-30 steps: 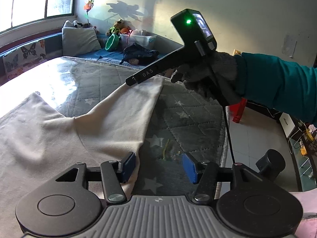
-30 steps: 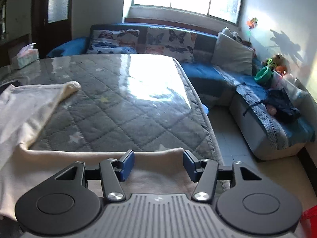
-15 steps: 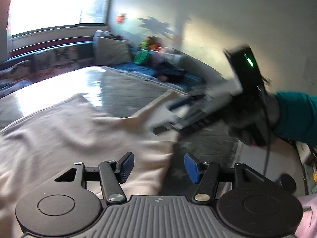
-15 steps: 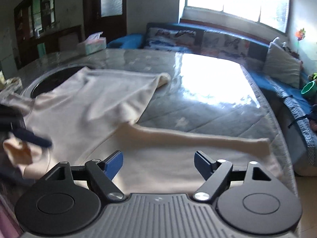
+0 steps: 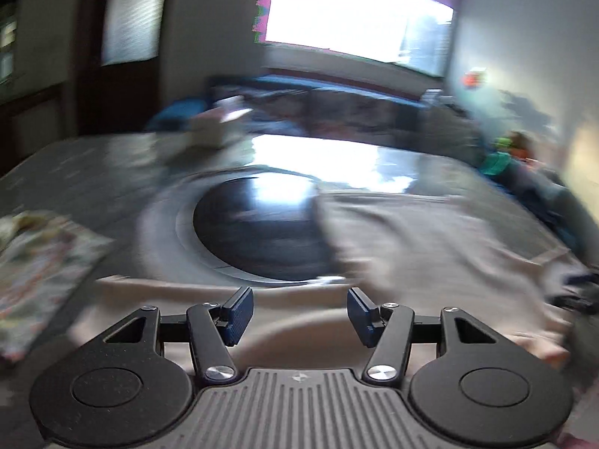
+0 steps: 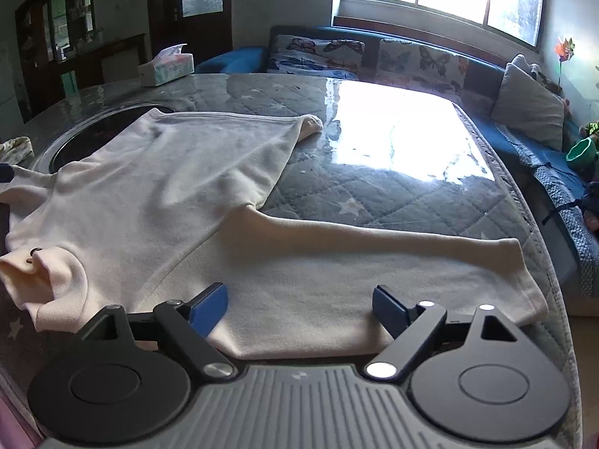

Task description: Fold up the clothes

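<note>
A cream long-sleeved top (image 6: pixel 179 194) lies spread on the table (image 6: pixel 393 172), which wears a grey quilted star-print cover under a glossy clear sheet. One sleeve (image 6: pixel 393 247) stretches flat toward the table's right edge, its cuff near the rim; the other sleeve's cuff (image 6: pixel 310 125) pokes out at the far side of the body. The collar (image 6: pixel 33 265), with a small dark button, sits bunched at the near left corner.

The right gripper (image 6: pixel 299 305) hangs low over the near sleeve. Its jaws have just been opening and now stand spread wide, nothing between the blue pads (image 6: pixel 207 305), only cloth beneath them.

The left gripper (image 5: pixel 295 310), seen in a badly smeared view, hovers over the same cream cloth (image 5: pixel 430 247). Its jaws have just been closing a little yet stay parted, gripping nothing.

A dark round inset (image 6: pixel 93 138) in the tabletop shows beside the top's far edge. Further off stands a tissue box (image 6: pixel 166 67); its print is too small to read. Beyond the table runs a blue sofa (image 6: pixel 543 157) with butterfly-patterned cushions (image 6: pixel 318 54). No writing is legible anywhere.
</note>
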A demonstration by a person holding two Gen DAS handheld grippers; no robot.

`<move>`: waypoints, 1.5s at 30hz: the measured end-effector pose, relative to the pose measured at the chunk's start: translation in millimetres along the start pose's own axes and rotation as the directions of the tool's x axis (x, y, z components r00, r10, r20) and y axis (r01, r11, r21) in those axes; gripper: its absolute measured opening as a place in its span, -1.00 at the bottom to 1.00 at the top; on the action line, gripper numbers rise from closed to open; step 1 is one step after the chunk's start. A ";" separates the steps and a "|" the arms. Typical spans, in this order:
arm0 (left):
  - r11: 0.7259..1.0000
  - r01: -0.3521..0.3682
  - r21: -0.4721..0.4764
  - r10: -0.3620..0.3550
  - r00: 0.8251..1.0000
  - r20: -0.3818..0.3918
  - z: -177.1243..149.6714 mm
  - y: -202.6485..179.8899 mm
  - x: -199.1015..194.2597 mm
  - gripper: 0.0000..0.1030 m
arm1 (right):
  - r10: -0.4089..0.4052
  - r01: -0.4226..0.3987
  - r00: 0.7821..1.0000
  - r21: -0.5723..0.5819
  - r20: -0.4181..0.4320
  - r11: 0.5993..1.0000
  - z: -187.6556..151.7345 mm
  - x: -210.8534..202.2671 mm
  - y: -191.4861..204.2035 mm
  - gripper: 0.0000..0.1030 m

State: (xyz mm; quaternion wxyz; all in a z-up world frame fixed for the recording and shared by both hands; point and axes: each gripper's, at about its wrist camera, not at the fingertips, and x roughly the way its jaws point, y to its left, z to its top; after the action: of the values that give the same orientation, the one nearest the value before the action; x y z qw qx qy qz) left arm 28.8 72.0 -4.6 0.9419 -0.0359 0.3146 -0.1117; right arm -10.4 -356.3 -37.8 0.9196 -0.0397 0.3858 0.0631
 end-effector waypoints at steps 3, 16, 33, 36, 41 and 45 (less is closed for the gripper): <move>0.998 -0.061 -0.032 0.060 0.997 -0.041 0.8 28.3 15.2 -0.03 | 0.000 0.000 1.000 0.010 -0.005 1.000 0.9 0.3 -1.4 0.73; 0.972 -0.142 0.186 0.156 0.986 -0.060 21.0 39.1 66.8 -0.18 | -0.008 0.009 1.000 0.046 -0.015 0.999 0.3 3.9 -4.6 0.84; 0.947 -0.319 -0.033 0.318 0.947 -0.038 13.5 81.5 45.9 0.14 | -0.011 0.012 1.000 0.033 -0.019 0.999 2.6 5.6 -2.9 0.88; 0.952 -0.304 -0.031 0.303 0.952 -0.027 13.1 80.6 45.6 -0.36 | -0.012 0.013 1.000 0.032 -0.020 0.999 2.9 5.6 -2.8 0.88; 0.947 -0.318 -0.051 0.318 0.948 -0.009 10.9 81.5 39.0 -0.89 | -0.016 0.016 1.000 0.028 -0.019 0.999 2.9 5.6 -1.8 0.88; 0.937 -0.343 -0.058 0.343 0.939 -0.006 6.0 84.3 34.7 -0.91 | -0.013 0.013 1.000 0.031 -0.018 0.999 2.3 5.9 -2.9 0.89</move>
State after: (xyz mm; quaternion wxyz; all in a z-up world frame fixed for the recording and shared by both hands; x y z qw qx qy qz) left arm 75.3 145.9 -31.7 0.9463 -0.0079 0.3170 0.0635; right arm -4.3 -358.4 -40.3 0.9171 -0.0283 0.3944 0.0508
